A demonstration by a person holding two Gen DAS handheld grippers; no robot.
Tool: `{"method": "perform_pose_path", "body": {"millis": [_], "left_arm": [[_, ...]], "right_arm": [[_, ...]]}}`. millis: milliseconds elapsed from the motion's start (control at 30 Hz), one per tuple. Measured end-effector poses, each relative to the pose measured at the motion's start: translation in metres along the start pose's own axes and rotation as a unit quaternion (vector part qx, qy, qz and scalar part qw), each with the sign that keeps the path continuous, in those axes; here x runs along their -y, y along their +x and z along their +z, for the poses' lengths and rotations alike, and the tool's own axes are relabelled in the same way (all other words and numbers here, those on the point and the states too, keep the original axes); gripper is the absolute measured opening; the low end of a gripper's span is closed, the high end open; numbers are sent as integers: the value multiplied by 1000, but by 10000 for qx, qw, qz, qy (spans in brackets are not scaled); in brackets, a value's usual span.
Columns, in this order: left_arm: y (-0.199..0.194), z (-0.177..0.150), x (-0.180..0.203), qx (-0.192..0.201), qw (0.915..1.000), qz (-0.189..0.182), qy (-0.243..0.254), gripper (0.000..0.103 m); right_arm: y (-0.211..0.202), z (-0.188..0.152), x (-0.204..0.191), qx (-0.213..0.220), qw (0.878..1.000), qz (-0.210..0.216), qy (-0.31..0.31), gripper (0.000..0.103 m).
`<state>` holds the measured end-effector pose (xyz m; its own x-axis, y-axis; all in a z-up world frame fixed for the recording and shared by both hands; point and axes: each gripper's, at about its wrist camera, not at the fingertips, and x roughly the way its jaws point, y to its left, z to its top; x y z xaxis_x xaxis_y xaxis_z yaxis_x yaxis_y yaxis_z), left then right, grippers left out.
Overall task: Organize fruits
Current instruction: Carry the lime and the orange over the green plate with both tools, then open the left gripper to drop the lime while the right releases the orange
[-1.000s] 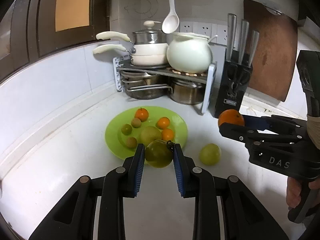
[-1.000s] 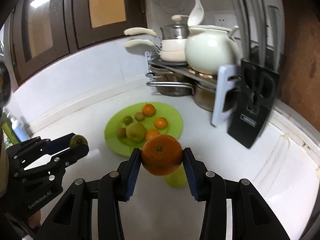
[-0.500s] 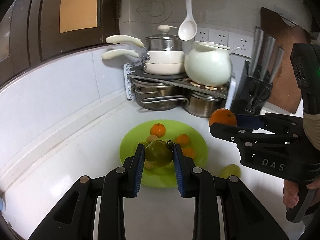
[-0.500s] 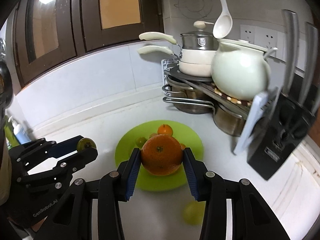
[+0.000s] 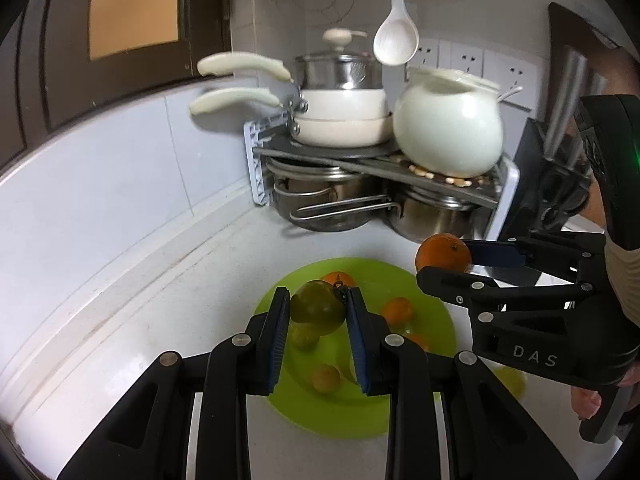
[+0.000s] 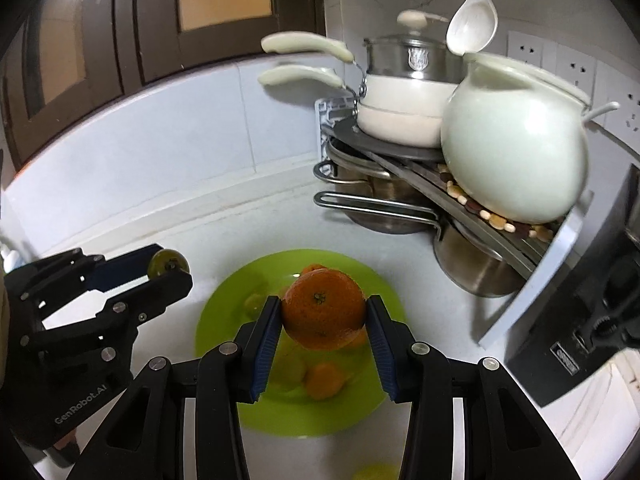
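Both claws grip fruit above the green plate (image 5: 436, 320).

1. Both views are dim indoor shots with a cool, slightly green cast.
2. Soft glare sits on the white pot (image 5: 448, 128) (image 6: 512, 152) and on the steel pans (image 5: 340, 208).
3. The ladle (image 5: 396, 40) and pan handles (image 5: 240, 68) smear with motion blur.
4. In the right wrist view, fruit on the green plate (image 6: 360, 276) is blurred under the sharper orange (image 6: 323, 310).
5. Fisheye distortion bends the worktop (image 5: 160, 280) edge; the corners fall to black.
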<state>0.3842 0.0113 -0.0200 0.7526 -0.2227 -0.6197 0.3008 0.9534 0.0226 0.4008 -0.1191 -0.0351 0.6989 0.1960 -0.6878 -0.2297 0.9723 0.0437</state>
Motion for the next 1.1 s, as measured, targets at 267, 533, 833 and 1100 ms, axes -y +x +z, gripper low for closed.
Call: {"method": "perform_pose_path", "body": {"millis": [267,533,833,1100], "left_arm": [[49,5,-13,-375,9993,-2,-39,29],[91,5,-21,-785,9968,-96,-120,29],[120,5,-21,-1052,9944,-122,-42,29],[131,3,-21,-1251,9920,-160,-3,29]], "right_arm": [[41,8,7,-369,9993,17,13,44],[72,10,10,-667,9978,42,2,44],[97,10,17,-927,9955,140,126,44],[109,9,17,-1049,9943,132,135,44]]}}
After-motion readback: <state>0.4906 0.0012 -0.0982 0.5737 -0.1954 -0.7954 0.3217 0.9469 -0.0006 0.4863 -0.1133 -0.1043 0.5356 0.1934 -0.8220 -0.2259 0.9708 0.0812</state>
